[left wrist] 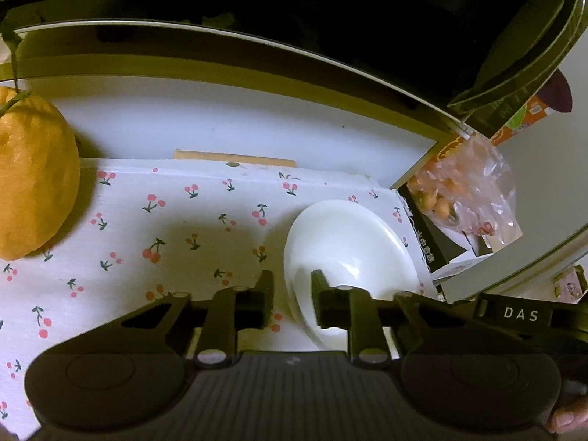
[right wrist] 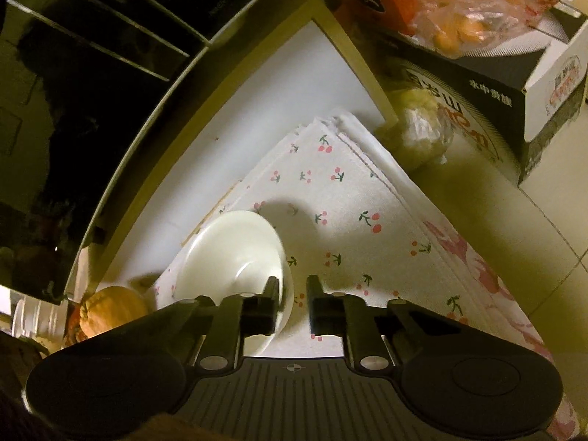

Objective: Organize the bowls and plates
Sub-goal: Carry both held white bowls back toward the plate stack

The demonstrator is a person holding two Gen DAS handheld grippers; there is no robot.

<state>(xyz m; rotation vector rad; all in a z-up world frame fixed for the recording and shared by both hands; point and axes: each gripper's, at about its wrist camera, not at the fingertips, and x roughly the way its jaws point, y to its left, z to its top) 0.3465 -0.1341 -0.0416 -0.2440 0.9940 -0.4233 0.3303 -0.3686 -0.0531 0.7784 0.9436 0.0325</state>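
Note:
A white bowl [left wrist: 349, 242] sits on a white cloth printed with cherries [left wrist: 165, 220]. My left gripper [left wrist: 292, 294] is open, its fingers astride the bowl's near-left rim, one finger inside and one outside. In the right wrist view the same bowl [right wrist: 231, 253] lies at centre left on the cloth [right wrist: 349, 213]. My right gripper [right wrist: 293, 294] is open, its fingers astride the bowl's right rim. Neither gripper is closed on the bowl.
A large yellow-orange fruit [left wrist: 33, 176] lies on the cloth at the left. A black box holding a bag of small oranges [left wrist: 459, 198] stands right of the bowl, also in the right wrist view [right wrist: 477, 36]. A dark appliance [left wrist: 257, 0] stands behind.

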